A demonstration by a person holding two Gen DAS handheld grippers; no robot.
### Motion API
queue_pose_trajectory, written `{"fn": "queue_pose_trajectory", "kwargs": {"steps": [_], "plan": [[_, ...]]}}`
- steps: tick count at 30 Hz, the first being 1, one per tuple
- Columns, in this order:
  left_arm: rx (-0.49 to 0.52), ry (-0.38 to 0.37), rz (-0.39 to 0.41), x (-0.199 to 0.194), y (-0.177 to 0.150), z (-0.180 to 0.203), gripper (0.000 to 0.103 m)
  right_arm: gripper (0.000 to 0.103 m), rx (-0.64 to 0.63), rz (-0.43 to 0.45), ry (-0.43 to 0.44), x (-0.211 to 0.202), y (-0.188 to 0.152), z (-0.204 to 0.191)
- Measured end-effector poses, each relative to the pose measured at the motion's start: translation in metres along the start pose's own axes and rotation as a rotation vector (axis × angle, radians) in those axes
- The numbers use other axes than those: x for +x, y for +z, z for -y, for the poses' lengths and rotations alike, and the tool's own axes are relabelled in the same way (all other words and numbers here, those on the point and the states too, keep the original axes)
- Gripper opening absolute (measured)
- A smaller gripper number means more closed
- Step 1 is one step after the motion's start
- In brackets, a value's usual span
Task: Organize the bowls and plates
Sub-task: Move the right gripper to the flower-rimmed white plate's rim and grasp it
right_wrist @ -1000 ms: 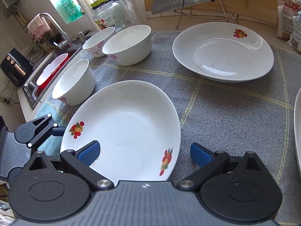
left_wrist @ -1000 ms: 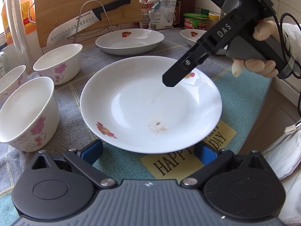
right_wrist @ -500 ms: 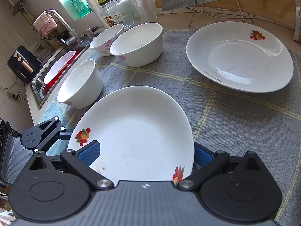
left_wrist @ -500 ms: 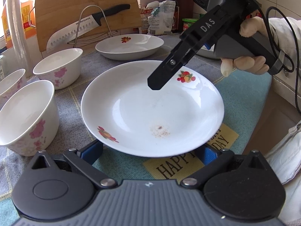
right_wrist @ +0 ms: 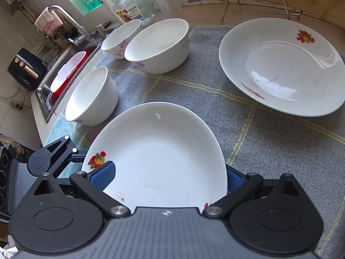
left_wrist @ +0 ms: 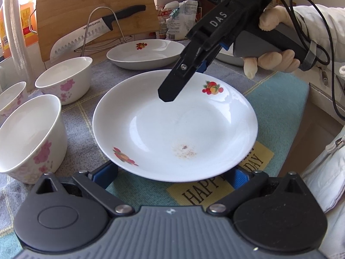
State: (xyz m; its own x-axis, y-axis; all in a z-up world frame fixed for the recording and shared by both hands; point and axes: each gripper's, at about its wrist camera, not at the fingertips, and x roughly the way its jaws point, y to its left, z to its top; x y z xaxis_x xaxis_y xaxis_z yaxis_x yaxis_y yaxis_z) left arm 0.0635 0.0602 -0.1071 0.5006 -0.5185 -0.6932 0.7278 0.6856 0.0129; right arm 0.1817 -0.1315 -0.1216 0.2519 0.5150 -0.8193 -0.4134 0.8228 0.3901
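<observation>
Both hand-held grippers frame the same white plate [left_wrist: 172,129], which lies at the centre of the left wrist view with fruit prints on its rim and a brownish smear in its well. In that view the left gripper [left_wrist: 171,176] has its blue pads set wide, one at each side of the plate's near edge at the lower middle of the frame; the rim overlaps both pads, and whether they touch it I cannot tell. Right gripper [left_wrist: 170,92], black with "DAS" on its side, reaches in from the upper right, held by a gloved hand [left_wrist: 273,58], its tip over the plate's far half. From the right wrist view the right gripper [right_wrist: 170,177] also stands wide, blue pads flanking the plate [right_wrist: 157,151] at the lower centre, with no grip visible.

That plate rests partly on a teal "HAPPY" mat [left_wrist: 278,99] and partly on a grey checked cloth [right_wrist: 258,133]. A second plate [right_wrist: 280,64] sits on the cloth at the right of the right wrist view. Three floral bowls stand at the left of the left wrist view: nearest bowl [left_wrist: 28,136], middle bowl [left_wrist: 64,77] and a far bowl [left_wrist: 11,97] cut by the frame edge. At upper left, a knife [left_wrist: 97,32] leans on a wire rack before a wooden cutting board [left_wrist: 86,4].
</observation>
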Motion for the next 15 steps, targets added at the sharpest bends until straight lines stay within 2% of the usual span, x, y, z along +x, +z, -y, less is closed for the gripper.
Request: {"fn": "queue_pose_trajectory", "kwargs": {"steps": [15], "plan": [[0.023, -0.016, -0.021, 0.0001, 0.0051, -0.0005, 0.102, 0.094, 0.035, -0.021, 0.020, -0.0025, 0.0061, 0.0062]]}}
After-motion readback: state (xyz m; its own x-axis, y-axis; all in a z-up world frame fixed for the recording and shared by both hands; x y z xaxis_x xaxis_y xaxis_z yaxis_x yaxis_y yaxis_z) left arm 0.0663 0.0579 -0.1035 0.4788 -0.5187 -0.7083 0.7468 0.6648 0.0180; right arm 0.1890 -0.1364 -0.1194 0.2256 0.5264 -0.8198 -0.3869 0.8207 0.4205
